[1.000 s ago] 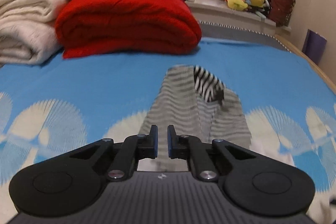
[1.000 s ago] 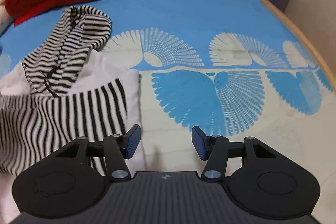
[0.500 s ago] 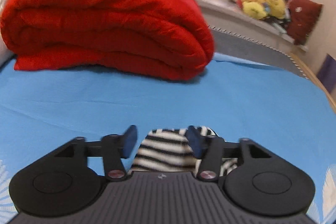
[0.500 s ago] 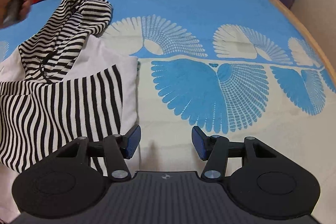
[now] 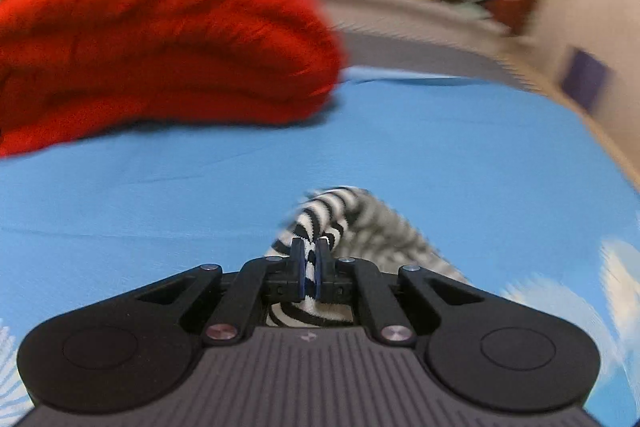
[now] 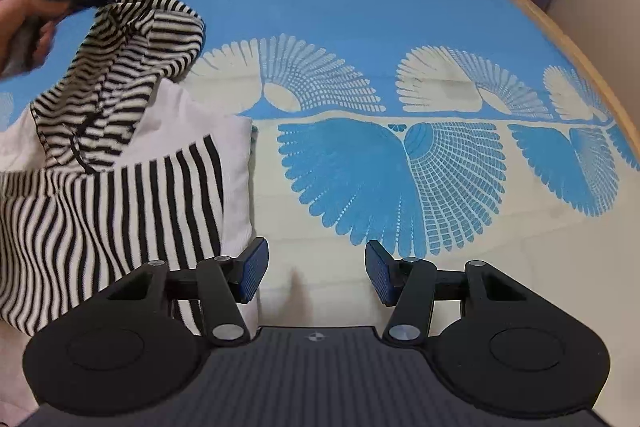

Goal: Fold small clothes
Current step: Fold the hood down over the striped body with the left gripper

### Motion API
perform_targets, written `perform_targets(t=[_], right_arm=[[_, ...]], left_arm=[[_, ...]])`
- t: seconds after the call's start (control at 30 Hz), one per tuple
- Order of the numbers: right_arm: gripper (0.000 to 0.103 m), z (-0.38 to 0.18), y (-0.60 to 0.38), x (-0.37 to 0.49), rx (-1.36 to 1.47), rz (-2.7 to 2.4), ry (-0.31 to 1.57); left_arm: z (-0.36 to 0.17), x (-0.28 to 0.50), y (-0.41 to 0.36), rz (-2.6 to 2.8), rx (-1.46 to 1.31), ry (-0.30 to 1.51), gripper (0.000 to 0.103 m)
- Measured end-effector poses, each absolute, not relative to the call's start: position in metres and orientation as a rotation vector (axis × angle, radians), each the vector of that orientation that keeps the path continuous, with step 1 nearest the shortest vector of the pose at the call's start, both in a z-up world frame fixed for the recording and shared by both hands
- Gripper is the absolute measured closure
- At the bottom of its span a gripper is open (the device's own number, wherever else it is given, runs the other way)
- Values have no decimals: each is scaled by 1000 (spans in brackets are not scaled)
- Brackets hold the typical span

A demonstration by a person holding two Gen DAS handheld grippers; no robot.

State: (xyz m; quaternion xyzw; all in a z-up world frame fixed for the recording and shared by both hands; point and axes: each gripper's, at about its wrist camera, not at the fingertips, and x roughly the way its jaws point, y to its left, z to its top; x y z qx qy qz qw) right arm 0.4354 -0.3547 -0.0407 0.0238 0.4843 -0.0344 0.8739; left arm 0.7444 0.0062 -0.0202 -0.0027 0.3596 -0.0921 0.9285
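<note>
The left gripper (image 5: 309, 255) had just been closing and pinched a fold of the black-and-white striped garment (image 5: 320, 223) between its 2 pads. A red blanket (image 5: 160, 39) sat ahead and to its left on the blue bed (image 5: 440, 147). The right gripper (image 6: 316, 271) hung open and empty above the bed, the striped garment (image 6: 100, 187) spread just to its left.

Black-and-white striped knit garment (image 6: 100, 163) on the blue bedspread

It lies rumpled and partly folded at nine o'clock in the right wrist view: a white panel shows under the vertical stripes, and its far end, toward eleven o'clock, is bunched, lifted and pinched.
</note>
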Motion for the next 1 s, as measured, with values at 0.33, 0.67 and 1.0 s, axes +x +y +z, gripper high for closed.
perform_targets(t=[0.33,0.67,1.0], right_arm=[[47,-8,-358,425,239,-49,921],[48,-10,-344,417,478,6,911],[49,-22,-286,437,546,109,999]], left_arm=[[34,411,48,-527,64,794,98],[31,395,120,-85,-350,821,79],[-44,445,104,15,-383,1004,52]])
